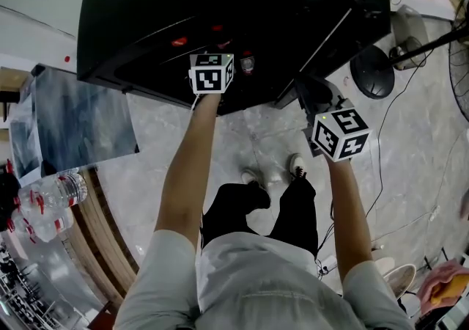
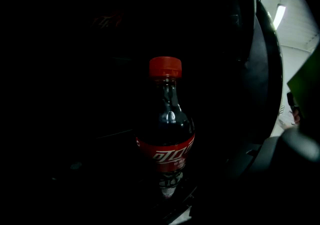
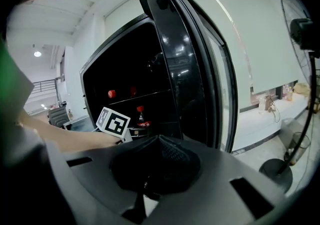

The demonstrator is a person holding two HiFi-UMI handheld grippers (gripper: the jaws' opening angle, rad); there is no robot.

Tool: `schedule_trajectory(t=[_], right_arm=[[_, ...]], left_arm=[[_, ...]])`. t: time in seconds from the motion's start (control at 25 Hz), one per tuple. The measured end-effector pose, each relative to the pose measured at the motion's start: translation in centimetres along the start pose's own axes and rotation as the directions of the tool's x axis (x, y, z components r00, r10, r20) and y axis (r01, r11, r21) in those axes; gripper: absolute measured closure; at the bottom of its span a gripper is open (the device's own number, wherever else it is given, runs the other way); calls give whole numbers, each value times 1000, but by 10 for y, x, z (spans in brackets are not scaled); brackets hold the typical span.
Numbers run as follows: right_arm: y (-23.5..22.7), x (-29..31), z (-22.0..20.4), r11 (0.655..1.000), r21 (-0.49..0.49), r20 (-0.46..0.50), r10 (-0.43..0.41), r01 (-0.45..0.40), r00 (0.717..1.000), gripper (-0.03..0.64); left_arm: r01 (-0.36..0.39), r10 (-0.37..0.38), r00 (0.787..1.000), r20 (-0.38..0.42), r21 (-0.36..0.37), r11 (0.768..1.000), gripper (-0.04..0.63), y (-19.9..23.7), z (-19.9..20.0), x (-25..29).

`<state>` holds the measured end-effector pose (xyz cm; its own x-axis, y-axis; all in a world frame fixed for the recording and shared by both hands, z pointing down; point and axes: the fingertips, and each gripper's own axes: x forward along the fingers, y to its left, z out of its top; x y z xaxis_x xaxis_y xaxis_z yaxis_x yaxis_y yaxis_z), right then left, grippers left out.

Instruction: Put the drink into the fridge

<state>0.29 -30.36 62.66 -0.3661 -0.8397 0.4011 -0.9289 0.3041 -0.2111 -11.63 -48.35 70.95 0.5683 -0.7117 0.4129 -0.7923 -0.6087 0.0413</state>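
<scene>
Right gripper [image 3: 159, 139] fingers together, empty, by fridge door [image 3: 200, 69]; left gripper [image 1: 212, 73] fingers undiscernible, dark, facing cola bottle [image 2: 166, 134]

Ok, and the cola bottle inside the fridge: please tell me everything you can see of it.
The cola bottle looks like clear plastic and holds a dark drink. It has a red screw cap on top and a red label with white lettering round its body. It stands upright, deep inside the dark fridge, whose door is open. The left gripper view is too dark to show what its base rests on, or whether anything grips it.
</scene>
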Motion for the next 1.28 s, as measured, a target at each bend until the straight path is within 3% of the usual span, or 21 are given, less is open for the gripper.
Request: schedule_trajectory(t=[0.32, 0.52, 0.84, 1.08, 1.28], right_arm=[[-5, -2, -1, 998, -53, -13, -23, 22, 1000, 617], [-6, -6, 0, 998, -56, -19, -32, 31, 999, 617], [-3, -27, 7, 998, -50, -35, -39, 37, 999, 617], [8, -51, 19, 998, -67, -62, -18, 14, 998, 617], [11, -75, 42, 996, -94, -56, -11, 6, 998, 617]], left_arm=[[7, -6, 999, 39, -37, 999, 290, 10, 12, 25], [28, -26, 999, 23, -55, 998, 290, 9, -3, 23], [20, -16, 999, 38, -99, 995, 290, -10, -5, -13], [-30, 22, 998, -53, -137, 990, 290, -23, -27, -51], [-73, 59, 995, -76, -192, 979, 291, -37, -27, -94]])
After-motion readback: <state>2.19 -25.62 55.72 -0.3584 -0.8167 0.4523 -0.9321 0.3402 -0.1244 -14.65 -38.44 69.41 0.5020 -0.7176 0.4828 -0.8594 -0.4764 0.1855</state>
